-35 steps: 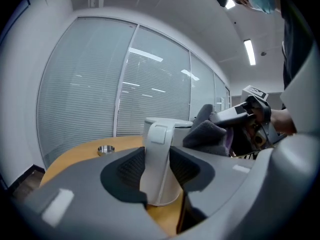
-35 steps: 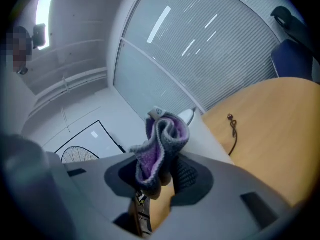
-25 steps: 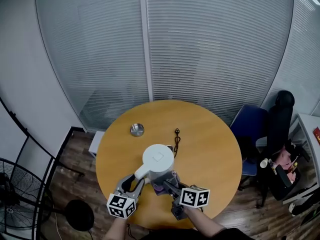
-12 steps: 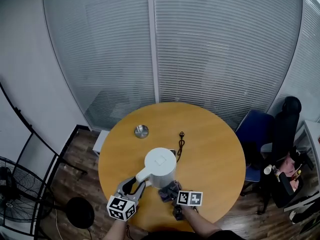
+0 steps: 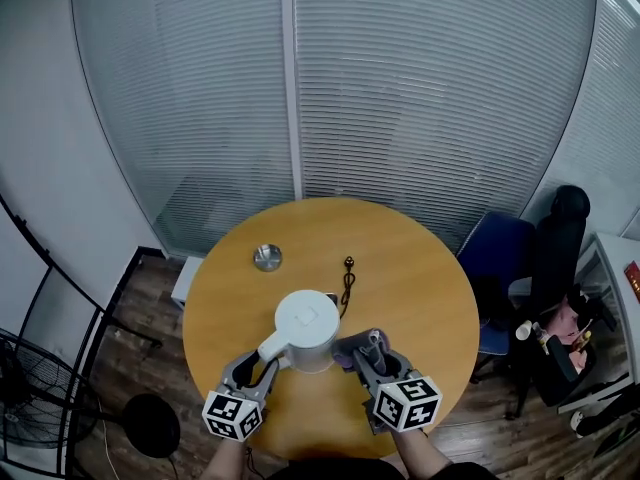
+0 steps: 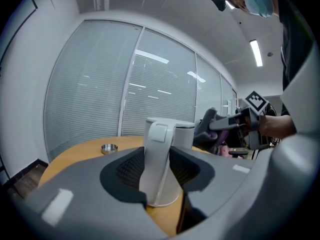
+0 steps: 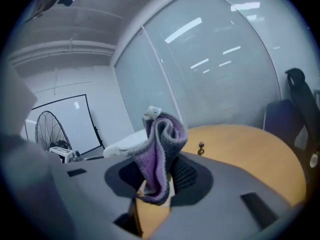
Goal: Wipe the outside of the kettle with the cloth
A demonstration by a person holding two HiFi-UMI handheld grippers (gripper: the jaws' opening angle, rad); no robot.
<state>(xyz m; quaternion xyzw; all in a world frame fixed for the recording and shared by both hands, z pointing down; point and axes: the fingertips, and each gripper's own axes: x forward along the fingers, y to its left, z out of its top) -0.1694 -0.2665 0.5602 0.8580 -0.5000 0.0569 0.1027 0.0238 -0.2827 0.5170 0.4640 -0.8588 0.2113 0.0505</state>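
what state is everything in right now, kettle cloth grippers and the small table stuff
White plastic kettle: upright on the round wooden table, lid down.
Purple and grey knitted cloth: bunched, held up beside the kettle.
Left gripper: fingers shut on the kettle's handle.
Right gripper: fingers shut on the cloth.
Small round metal dish: on the table, apart from the kettle.
Black cord: loose behind the kettle.

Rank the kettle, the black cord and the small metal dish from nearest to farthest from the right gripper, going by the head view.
1. kettle: just left of the right gripper, whose fingers hold the cloth.
2. black cord: farther out, near the middle of the table.
3. metal dish: farthest, toward the table's far left.
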